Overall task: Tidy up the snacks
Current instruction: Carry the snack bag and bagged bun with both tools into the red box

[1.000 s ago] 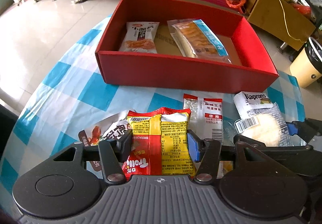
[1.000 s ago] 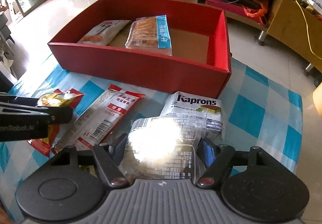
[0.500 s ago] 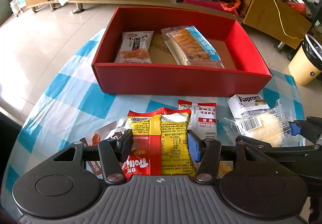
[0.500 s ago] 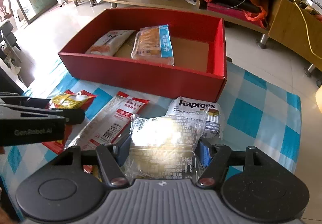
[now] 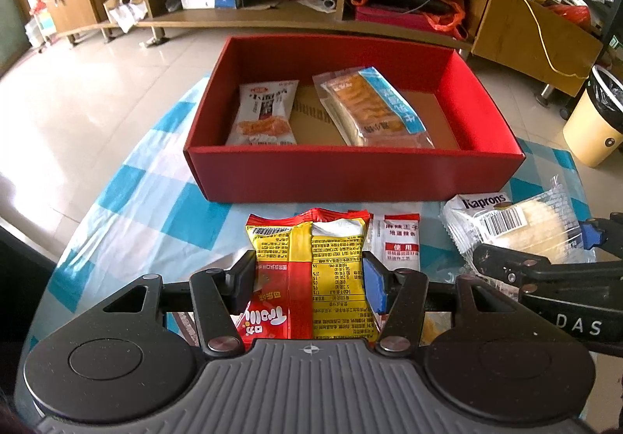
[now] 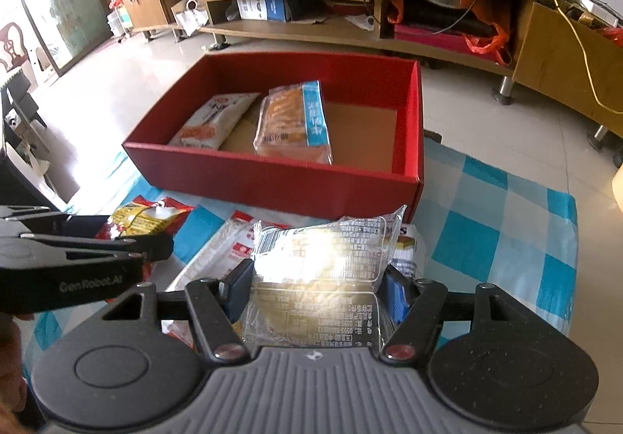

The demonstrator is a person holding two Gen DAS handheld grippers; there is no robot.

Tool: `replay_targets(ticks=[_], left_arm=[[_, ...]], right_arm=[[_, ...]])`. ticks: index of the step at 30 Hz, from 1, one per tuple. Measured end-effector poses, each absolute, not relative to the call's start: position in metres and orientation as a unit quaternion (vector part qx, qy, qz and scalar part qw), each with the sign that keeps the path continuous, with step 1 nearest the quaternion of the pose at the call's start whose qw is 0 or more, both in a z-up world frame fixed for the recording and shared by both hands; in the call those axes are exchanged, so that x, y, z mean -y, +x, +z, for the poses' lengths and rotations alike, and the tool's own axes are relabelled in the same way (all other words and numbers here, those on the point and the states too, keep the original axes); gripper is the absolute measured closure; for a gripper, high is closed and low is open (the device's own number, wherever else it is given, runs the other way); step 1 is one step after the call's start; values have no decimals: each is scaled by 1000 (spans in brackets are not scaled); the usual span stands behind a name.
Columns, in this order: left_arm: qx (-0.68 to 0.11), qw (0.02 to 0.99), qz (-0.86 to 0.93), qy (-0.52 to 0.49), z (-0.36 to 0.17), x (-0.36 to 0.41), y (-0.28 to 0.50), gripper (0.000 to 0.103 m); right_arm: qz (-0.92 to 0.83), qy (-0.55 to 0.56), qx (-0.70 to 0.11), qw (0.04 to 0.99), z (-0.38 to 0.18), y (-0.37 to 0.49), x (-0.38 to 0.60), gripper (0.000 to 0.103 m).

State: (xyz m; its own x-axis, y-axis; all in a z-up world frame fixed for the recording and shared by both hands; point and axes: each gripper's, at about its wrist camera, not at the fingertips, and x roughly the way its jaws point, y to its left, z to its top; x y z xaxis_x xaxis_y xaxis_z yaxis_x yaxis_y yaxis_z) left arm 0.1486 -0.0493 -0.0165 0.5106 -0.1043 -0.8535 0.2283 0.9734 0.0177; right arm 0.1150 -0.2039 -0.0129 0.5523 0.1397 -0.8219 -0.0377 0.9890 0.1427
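Left gripper: clamped on your red-yellow packet. Right gripper, jaws just narrowed: pinching your clear pastry bag. Risk: slick film slips, or either catches the red box near wall.

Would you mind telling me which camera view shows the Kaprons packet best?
The left wrist view: the Kaprons packet shows its printed name, lying on the tablecloth beside the red box. In the right wrist view the clear-wrapped bun hides nearly all of it.

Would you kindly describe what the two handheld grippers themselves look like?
Both match: a grey ribbed body flanked by two round black discs, with black linkage arms on silver pivots. The left gripper has one black pad and one blue; the right gripper has blue pads. White lettering marks their black sides.
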Motion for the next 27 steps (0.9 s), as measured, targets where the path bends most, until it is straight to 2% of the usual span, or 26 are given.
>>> replay_targets(ticks=[27], left_arm=[[-415,904,-72,78,16,60,172,40]], right_arm=[[16,68,-386,920,29,139,210,36]])
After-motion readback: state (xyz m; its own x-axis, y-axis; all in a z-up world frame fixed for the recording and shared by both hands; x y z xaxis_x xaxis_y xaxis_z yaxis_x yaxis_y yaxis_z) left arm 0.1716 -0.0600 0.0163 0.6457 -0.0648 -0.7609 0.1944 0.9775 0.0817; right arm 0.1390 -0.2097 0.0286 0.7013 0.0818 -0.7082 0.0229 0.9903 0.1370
